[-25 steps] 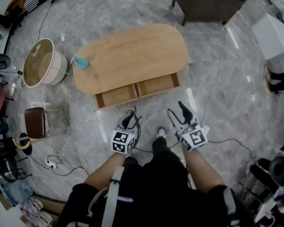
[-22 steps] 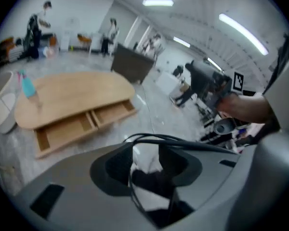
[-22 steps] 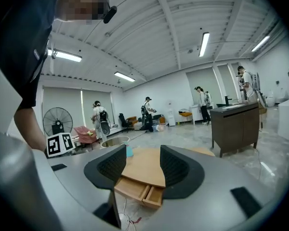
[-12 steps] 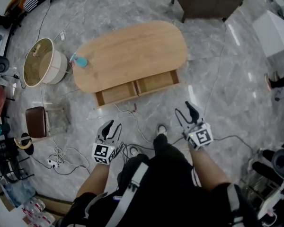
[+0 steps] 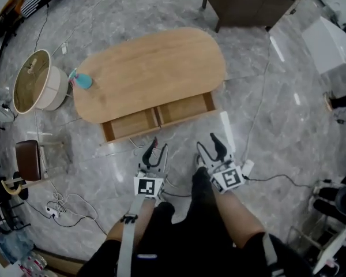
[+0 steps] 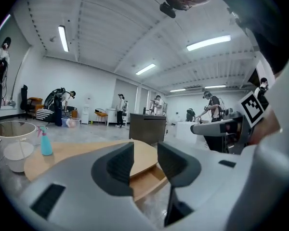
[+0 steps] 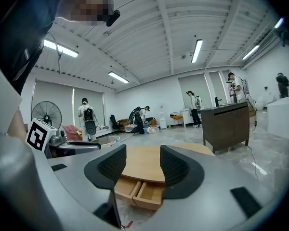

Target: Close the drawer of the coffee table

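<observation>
The oval wooden coffee table (image 5: 150,68) stands on the marble floor ahead of me. Two drawers, side by side, are pulled out of its near side: the left drawer (image 5: 130,124) and the right drawer (image 5: 184,108), both empty. My left gripper (image 5: 155,150) is open and hangs just short of the drawer fronts, touching nothing. My right gripper (image 5: 210,145) is also open, beside it and clear of the right drawer. In the right gripper view the open jaws (image 7: 143,165) frame both drawers (image 7: 137,191). In the left gripper view the jaws (image 6: 143,160) frame the table edge (image 6: 142,153).
A blue spray bottle (image 5: 81,81) stands on the table's left end. A round tub (image 5: 32,88) and a brown stool (image 5: 29,159) sit left of it. A dark cabinet (image 5: 248,4) stands behind. Cables (image 5: 63,203) trail across the floor. People work in the background.
The left gripper swung out to the left, then came back in front of the drawers. The right gripper sank and drifted left. Both drawers stay pulled out.
</observation>
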{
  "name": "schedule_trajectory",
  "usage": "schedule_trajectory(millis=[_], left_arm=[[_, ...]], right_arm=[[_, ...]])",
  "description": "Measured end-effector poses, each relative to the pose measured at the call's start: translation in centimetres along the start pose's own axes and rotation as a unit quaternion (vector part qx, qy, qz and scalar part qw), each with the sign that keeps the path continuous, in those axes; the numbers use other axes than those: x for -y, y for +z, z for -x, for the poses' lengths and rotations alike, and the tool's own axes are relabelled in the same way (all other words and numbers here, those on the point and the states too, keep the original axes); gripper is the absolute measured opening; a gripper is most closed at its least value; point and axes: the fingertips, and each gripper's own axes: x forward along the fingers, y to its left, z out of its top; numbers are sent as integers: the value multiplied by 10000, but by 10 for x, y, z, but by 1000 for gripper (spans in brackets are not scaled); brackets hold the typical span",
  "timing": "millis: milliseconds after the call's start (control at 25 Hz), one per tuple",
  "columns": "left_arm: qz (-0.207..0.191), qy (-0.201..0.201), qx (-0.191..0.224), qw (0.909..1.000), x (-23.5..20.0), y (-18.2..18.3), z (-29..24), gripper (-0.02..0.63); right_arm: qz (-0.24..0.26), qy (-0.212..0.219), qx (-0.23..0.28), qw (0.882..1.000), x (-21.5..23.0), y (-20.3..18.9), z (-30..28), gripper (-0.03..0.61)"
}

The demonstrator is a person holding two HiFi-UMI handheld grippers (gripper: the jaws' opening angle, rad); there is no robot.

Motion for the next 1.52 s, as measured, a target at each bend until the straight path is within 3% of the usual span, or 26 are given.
schedule_trajectory(millis=[120, 400, 840, 1240, 1520], left_arm=[[123, 174, 73, 9997, -1, -24, -39, 153], [-78, 162, -110, 9998, 9, -112, -109, 153], [-97, -168, -485, 9986, 27, -234, -152, 153], [205, -76, -641, 9977, 19, -289, -192, 155], [249, -13, -660, 9975, 18, -299, -199, 158]], right_arm=[[173, 192, 14, 9997, 24, -24, -26, 196], [231, 518, -223, 9981, 68, -109, -61, 196], [282, 665, -611, 9955, 102, -230, -86, 196], [320, 911, -936, 9909, 115, -294, -117, 196], [246, 849, -1038, 9907, 126, -314, -133, 197]])
